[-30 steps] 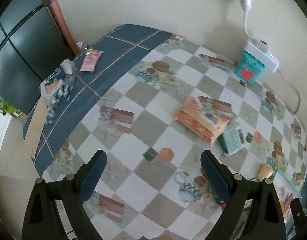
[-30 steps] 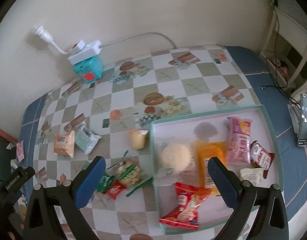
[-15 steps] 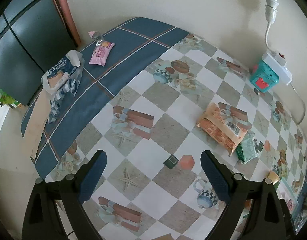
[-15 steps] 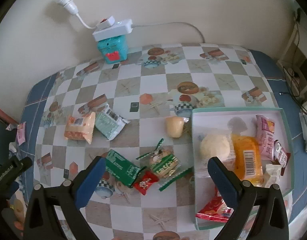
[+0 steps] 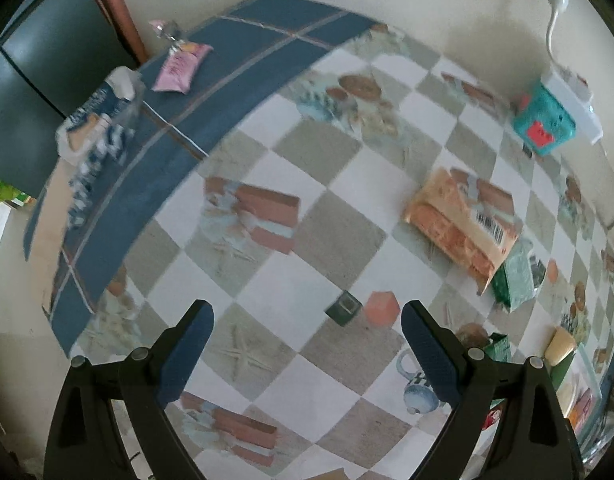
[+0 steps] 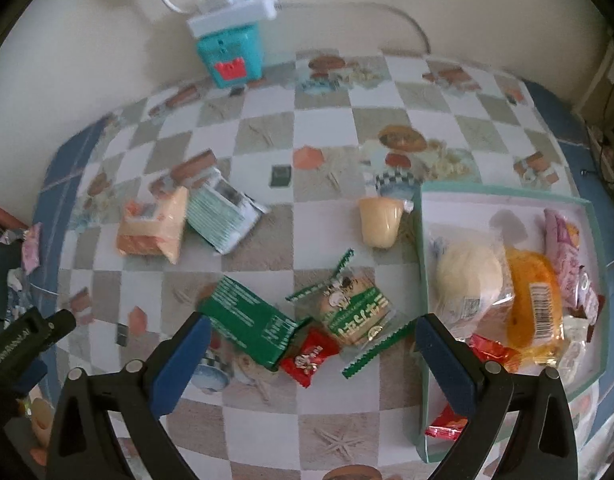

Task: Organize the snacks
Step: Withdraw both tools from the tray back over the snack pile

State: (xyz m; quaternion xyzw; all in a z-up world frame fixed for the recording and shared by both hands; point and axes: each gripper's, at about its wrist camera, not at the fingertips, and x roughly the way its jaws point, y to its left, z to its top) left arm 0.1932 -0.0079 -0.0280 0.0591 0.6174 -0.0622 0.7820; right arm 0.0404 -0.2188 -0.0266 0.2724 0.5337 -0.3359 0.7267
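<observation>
The table [image 6: 327, 128] carries loose snacks mid-cloth and a tray [image 6: 423, 240] at its right edge, already holding a bun, an orange cake and small packets. The right claw [image 6: 307, 354] hangs spread above the green pack [image 6: 251, 326]; best to straddle that one cleanly, clear of the red sweet [image 6: 309, 360]. The left claw [image 5: 305, 344] is spread too, empty.

The bench [image 6: 331, 412] wears a smooth printed cover with a faint sheen, like oilcloth. Each tool has matt black plastic arms and matt blue fingers [image 6: 179, 364]. The snack wrappers are glossy film: the red packet [image 6: 309, 360] shines, and the clear wrap on the round bun [image 6: 467, 276] glints. The tray [image 6: 507, 196] looks like matt card. The teal box [image 6: 231, 54] is smooth plastic.
</observation>
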